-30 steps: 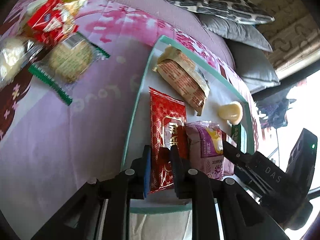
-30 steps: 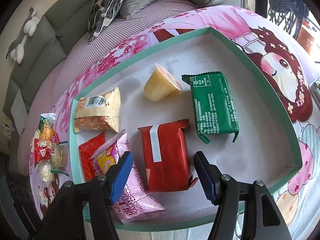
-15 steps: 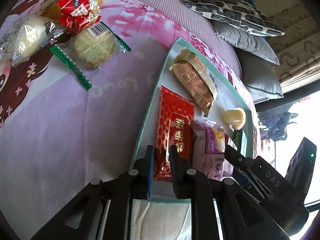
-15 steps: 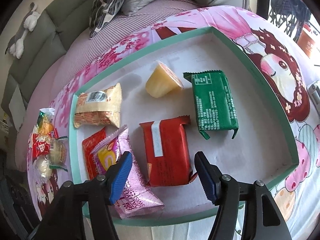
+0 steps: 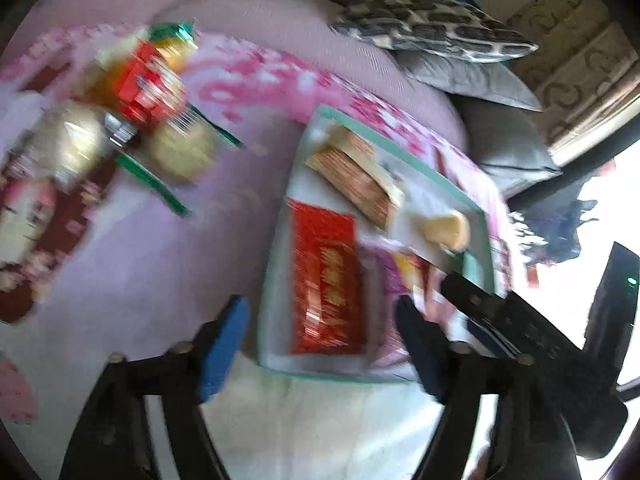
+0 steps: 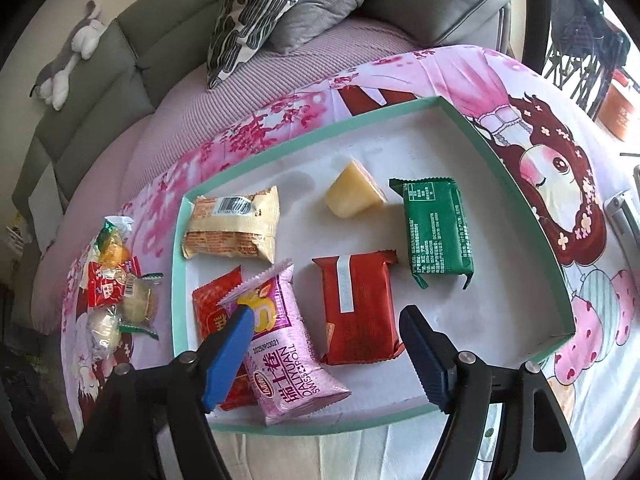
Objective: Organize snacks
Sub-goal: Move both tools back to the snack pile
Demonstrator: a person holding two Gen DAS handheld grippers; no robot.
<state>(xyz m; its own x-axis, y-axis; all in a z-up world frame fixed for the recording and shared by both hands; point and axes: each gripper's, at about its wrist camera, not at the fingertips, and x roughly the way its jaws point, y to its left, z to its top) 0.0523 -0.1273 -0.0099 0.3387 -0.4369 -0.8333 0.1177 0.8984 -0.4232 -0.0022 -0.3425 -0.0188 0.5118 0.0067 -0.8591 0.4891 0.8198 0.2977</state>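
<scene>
A teal-rimmed white tray (image 6: 256,160) lies on the pink printed cloth. In it are a flat red packet (image 5: 326,280), a pink Swiss-roll packet (image 6: 284,356), a dark red packet (image 6: 358,308), a green packet (image 6: 438,232), a beige packet (image 6: 234,228) and a yellow jelly cup (image 6: 352,196). My left gripper (image 5: 320,348) is open and empty, over the tray's near left corner; its view is blurred. My right gripper (image 6: 326,356) is open and empty above the tray's near edge. A pile of loose snacks (image 6: 116,288) lies left of the tray; it also shows in the left wrist view (image 5: 148,120).
A patterned cushion (image 6: 260,8) and grey cushions (image 6: 320,12) lie on the sofa behind. A plush toy (image 6: 68,52) sits on the sofa back. The right gripper's body (image 5: 540,344) shows at the right of the left wrist view.
My left gripper was shut on the flat red packet; it has opened and the packet now lies in the tray. The left camera is swinging. The right gripper has barely moved.
</scene>
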